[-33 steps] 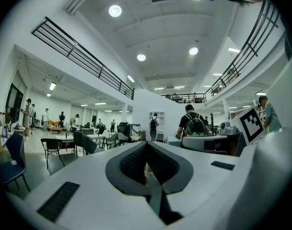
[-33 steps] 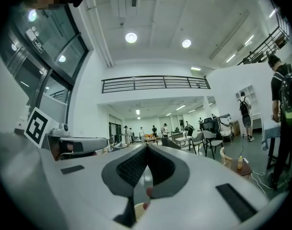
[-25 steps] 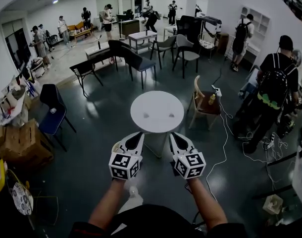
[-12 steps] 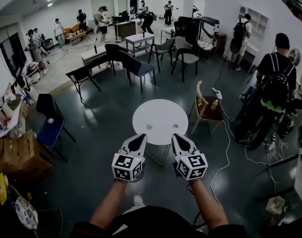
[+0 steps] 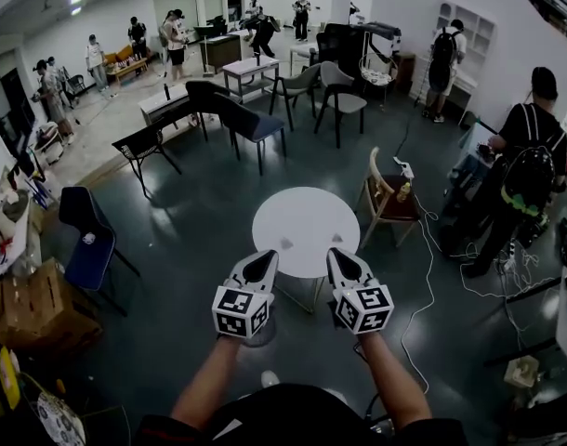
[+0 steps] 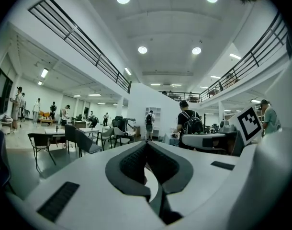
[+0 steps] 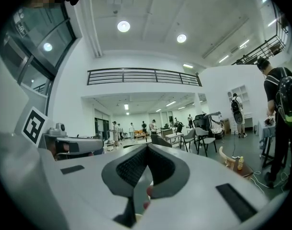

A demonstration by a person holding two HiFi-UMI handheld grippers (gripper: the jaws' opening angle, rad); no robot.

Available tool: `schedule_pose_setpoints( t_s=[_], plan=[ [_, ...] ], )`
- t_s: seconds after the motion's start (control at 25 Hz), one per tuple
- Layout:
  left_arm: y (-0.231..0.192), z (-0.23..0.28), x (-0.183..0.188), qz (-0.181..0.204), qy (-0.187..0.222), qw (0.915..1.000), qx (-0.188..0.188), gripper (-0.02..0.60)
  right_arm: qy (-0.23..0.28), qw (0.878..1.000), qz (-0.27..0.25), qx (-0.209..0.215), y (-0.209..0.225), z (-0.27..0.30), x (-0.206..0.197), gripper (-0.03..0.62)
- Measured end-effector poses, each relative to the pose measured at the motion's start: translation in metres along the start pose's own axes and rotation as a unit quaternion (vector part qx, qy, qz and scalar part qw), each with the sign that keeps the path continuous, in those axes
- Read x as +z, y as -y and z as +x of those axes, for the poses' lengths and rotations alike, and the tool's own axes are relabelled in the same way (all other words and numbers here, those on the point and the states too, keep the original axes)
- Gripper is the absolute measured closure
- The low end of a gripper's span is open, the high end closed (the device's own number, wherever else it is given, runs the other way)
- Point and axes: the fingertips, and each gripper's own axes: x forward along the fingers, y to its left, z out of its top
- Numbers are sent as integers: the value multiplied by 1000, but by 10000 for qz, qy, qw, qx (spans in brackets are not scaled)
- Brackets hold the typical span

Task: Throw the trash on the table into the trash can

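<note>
A round white table (image 5: 305, 214) stands on the dark floor just beyond both grippers in the head view. Two small pale scraps of trash lie on its near half, one (image 5: 285, 243) to the left and one (image 5: 332, 241) close to my right gripper's tip. My left gripper (image 5: 262, 262) and right gripper (image 5: 338, 259) are held side by side at the table's near edge, both shut with nothing between the jaws. The left gripper view shows my left gripper (image 6: 147, 146) closed and empty, and the right gripper view shows the same for my right gripper (image 7: 147, 151). No trash can is recognisable.
A wooden chair (image 5: 384, 199) with a bottle on its seat stands right of the table, and a white cable (image 5: 423, 272) trails over the floor. A blue chair (image 5: 83, 242) and cardboard boxes (image 5: 31, 307) are at the left. A person with a backpack (image 5: 523, 170) stands at the right.
The table has drawn nearer to the grippers and now sits right at their tips. Both grippers stay shut and side by side.
</note>
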Motion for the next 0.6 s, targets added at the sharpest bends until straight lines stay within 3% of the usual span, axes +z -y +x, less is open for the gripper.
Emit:
schedule_pose_setpoints(
  t_s=[0.24, 0.6],
  plan=[
    [-35, 4, -10, -76, -80, 9999, -79, 568, -52, 9999, -14, -124, -11, 29, -11, 576],
    [-53, 25, -24, -166, -219, 9995, -184, 568, -224, 9996, -18, -172, -4, 58, -25, 576]
  ],
)
